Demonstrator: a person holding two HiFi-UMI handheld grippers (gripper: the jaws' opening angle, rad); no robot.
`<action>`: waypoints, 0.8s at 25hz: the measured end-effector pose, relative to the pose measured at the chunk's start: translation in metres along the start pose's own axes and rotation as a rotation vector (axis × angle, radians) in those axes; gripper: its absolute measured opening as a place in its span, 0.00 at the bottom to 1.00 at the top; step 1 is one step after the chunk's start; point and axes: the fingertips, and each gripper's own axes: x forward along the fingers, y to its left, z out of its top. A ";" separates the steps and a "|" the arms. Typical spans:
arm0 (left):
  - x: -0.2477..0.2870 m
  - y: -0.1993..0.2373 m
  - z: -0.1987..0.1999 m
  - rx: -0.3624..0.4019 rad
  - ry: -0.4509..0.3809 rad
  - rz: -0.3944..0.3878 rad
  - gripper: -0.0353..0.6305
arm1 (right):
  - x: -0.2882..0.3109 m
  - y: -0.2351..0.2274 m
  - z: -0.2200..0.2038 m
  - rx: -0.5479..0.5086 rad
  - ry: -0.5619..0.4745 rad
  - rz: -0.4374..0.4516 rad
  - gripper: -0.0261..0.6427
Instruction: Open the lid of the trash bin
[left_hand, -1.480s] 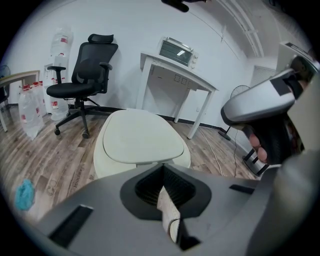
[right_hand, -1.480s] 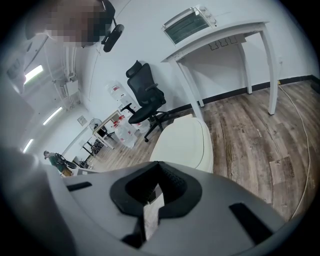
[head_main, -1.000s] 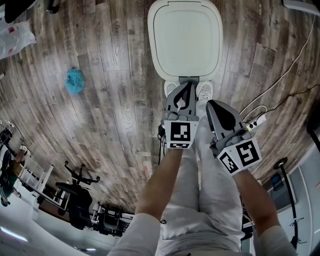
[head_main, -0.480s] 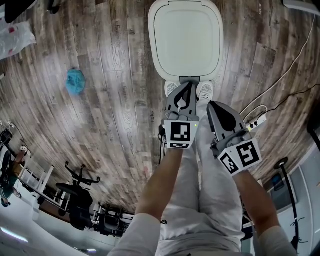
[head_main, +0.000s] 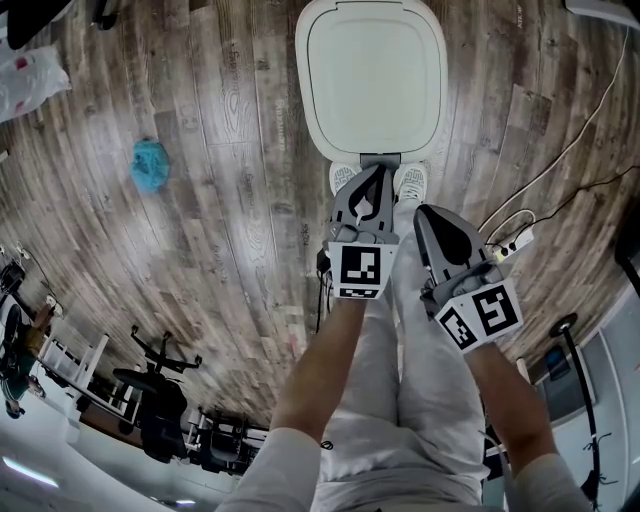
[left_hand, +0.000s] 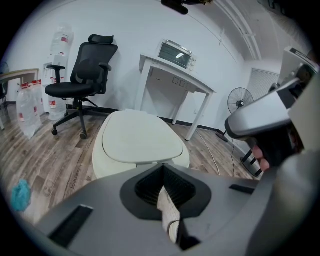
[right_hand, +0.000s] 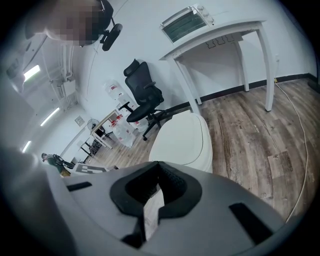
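A white trash bin with its lid down flat stands on the wood floor just ahead of the person's white shoes. A grey pedal juts from its near side between the shoes. My left gripper is shut and empty, its tip above the pedal. My right gripper is held lower right, also shut and empty, clear of the bin. The left gripper view has the bin straight beyond the left gripper. In the right gripper view the bin lies ahead of the right gripper.
A teal cloth lies on the floor to the left. Cables and a power strip run along the right. A black office chair, a white table with a toaster oven and a fan stand behind the bin.
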 end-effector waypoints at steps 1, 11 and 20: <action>0.000 0.000 0.000 -0.002 -0.001 -0.001 0.06 | 0.000 0.000 -0.001 0.004 -0.001 -0.003 0.06; 0.000 0.000 -0.001 -0.002 -0.008 -0.008 0.06 | 0.000 -0.001 -0.003 0.005 0.003 -0.013 0.06; 0.000 0.000 -0.001 -0.007 -0.005 -0.011 0.06 | 0.000 -0.001 -0.001 -0.001 0.004 -0.015 0.06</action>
